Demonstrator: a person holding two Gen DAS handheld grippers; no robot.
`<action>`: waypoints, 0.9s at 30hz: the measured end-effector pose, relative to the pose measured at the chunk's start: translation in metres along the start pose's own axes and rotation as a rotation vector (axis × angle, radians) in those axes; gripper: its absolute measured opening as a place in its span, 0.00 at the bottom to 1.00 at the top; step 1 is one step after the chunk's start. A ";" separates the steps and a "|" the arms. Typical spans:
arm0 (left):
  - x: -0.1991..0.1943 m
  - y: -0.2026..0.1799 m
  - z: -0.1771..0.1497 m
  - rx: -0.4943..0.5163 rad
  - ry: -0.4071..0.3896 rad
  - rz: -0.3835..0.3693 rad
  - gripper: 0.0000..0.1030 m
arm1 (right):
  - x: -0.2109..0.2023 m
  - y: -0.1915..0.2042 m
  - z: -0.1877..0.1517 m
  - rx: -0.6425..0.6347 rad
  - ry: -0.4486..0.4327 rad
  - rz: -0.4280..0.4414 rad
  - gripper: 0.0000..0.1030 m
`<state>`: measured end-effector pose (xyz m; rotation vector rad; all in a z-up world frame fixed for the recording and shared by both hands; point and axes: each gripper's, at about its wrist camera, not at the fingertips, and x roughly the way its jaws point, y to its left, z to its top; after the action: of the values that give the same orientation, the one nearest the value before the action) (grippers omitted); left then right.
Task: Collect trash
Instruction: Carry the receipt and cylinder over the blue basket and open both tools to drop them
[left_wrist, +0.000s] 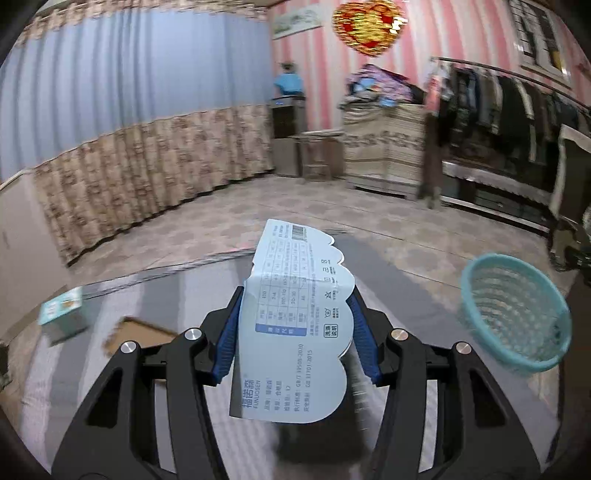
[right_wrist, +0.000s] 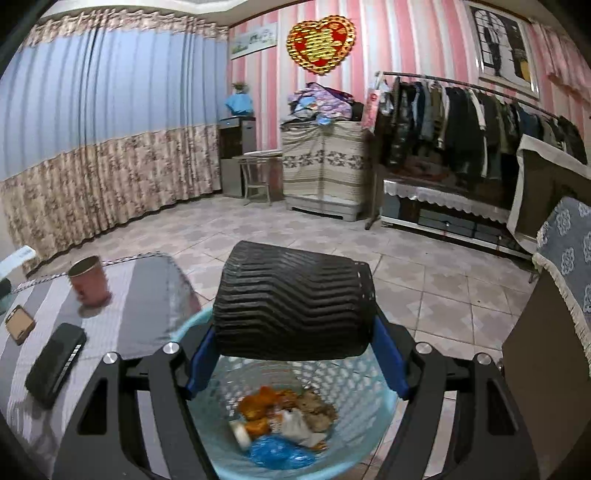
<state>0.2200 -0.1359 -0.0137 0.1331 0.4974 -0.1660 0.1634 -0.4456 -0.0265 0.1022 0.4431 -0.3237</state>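
Pinched between the blue ribbed pads of the left gripper (left_wrist: 293, 328): a pale blue scalloped paper label (left_wrist: 295, 317), glossy, creased, its lower edge blurred. Clamped crosswise in the right gripper (right_wrist: 295, 350): a black ridged paper cup (right_wrist: 291, 299), above a teal perforated plastic basket (right_wrist: 373, 413) of blurred scraps, rim cut off below.
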 end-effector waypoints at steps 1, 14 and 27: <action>0.005 -0.021 0.000 0.007 0.002 -0.026 0.51 | 0.003 -0.010 -0.001 0.005 0.001 -0.005 0.70; 0.048 -0.180 -0.005 0.102 0.024 -0.223 0.51 | 0.034 -0.046 -0.017 0.046 0.033 0.019 0.70; 0.063 -0.213 0.002 0.142 0.027 -0.231 0.77 | 0.038 -0.056 -0.020 0.070 0.044 0.000 0.70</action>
<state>0.2353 -0.3528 -0.0607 0.2171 0.5274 -0.4263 0.1693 -0.5062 -0.0621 0.1784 0.4758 -0.3373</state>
